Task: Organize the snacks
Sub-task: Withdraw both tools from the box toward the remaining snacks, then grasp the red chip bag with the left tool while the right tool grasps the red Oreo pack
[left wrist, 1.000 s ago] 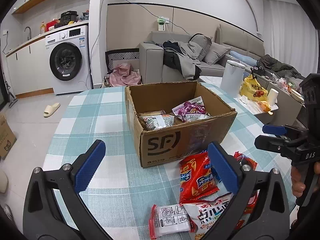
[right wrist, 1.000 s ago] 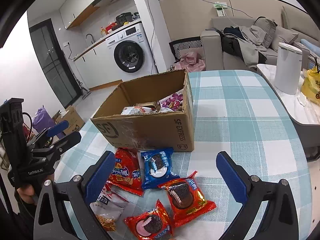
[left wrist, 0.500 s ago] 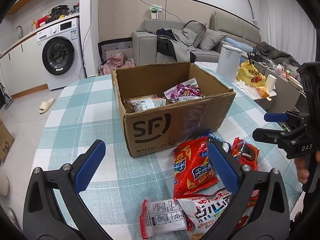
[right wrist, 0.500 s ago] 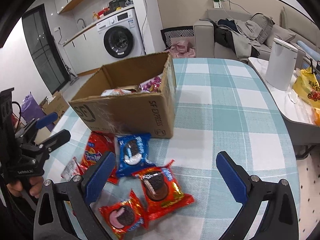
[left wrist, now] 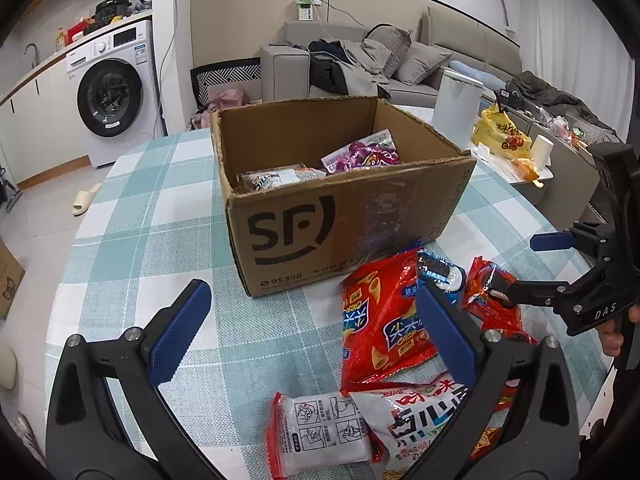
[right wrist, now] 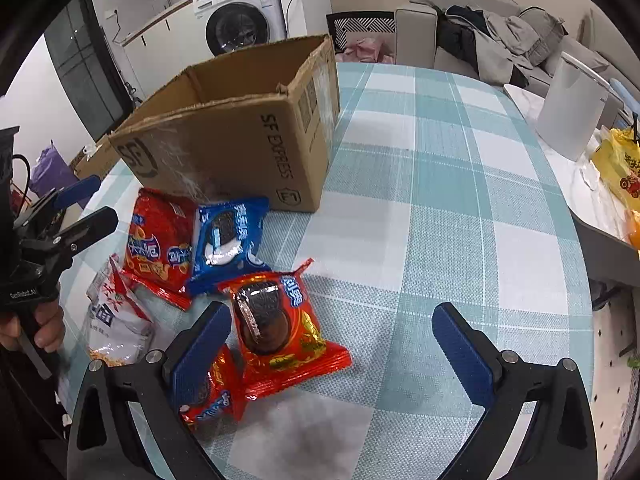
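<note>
An open cardboard box [left wrist: 344, 216] [right wrist: 240, 132] on the checked table holds a purple packet [left wrist: 362, 156] and a pale packet [left wrist: 276, 178]. In front of it lie loose snacks: a red chip bag [left wrist: 380, 320] [right wrist: 160, 240], a blue cookie pack [right wrist: 226, 236], a red cookie pack [right wrist: 276, 324], a smaller red pack [right wrist: 212, 396], a white pack [left wrist: 320, 432] and a white-red bag [left wrist: 420, 416] [right wrist: 116, 316]. My left gripper [left wrist: 316, 336] is open above the near snacks. My right gripper [right wrist: 332, 352] is open, low over the red cookie pack, with nothing between its fingers.
A white bin [right wrist: 572, 108] and a yellow bag [left wrist: 502, 134] stand on a low side table to the right. A sofa with clothes [left wrist: 360, 64] and a washing machine [left wrist: 112, 96] lie beyond. Bare tablecloth [right wrist: 440, 200] stretches right of the box.
Both grippers have moved closer to the box and lower toward the snacks; the right one now hangs over the red cookie packs. Both stay open.
</note>
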